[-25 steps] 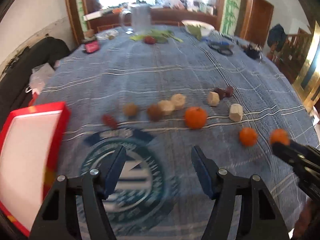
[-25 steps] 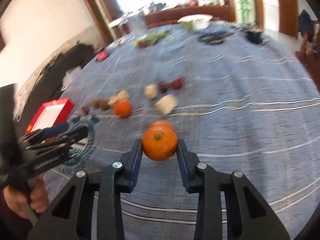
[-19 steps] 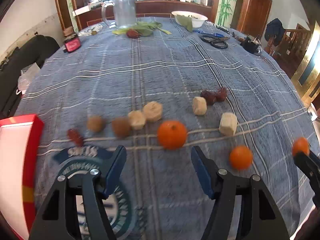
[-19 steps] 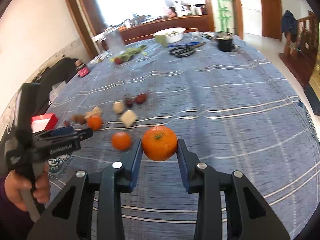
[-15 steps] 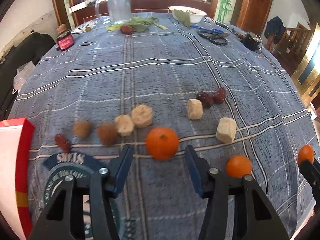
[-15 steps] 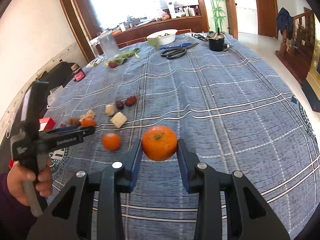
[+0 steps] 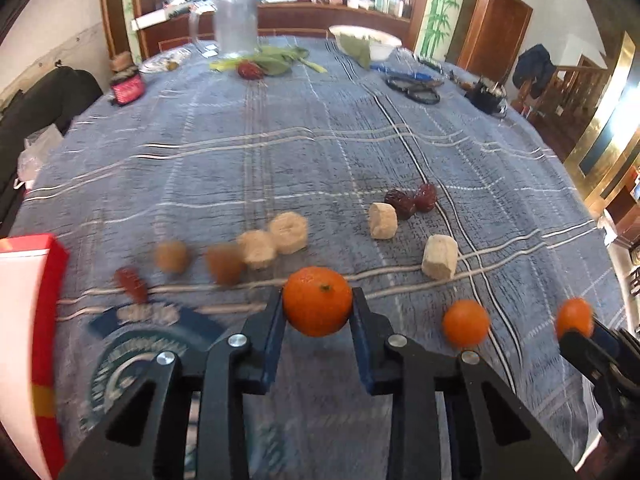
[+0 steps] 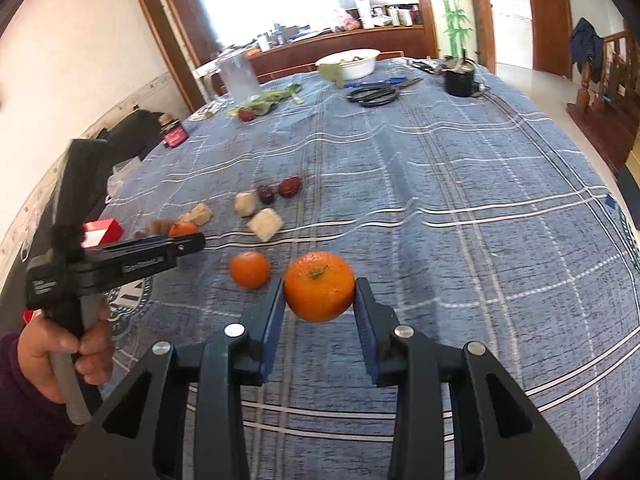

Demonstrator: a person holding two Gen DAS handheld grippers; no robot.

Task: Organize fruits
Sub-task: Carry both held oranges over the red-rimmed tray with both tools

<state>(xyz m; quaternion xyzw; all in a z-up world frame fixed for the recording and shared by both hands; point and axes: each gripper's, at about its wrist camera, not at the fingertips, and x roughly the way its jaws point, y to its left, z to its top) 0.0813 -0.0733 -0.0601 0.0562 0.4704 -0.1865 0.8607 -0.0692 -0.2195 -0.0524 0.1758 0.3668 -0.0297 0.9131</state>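
Orange tangerines (image 7: pixel 317 301); blue-grey tablecloth (image 7: pixel 304 148) with white plaid lines; red-rimmed tray (image 7: pixel 48 320); dark-red dates (image 7: pixel 412 200).

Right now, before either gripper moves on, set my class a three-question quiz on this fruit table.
1. True or false: the right gripper grips an orange.
2. How many oranges are in view altogether?
3. What lies right beside the two red dates? A) a pale chunk B) scissors C) the red tray

Key
1. True.
2. Three: that one, a second orange between the closing jaws of the left gripper, and a loose orange.
3. A.
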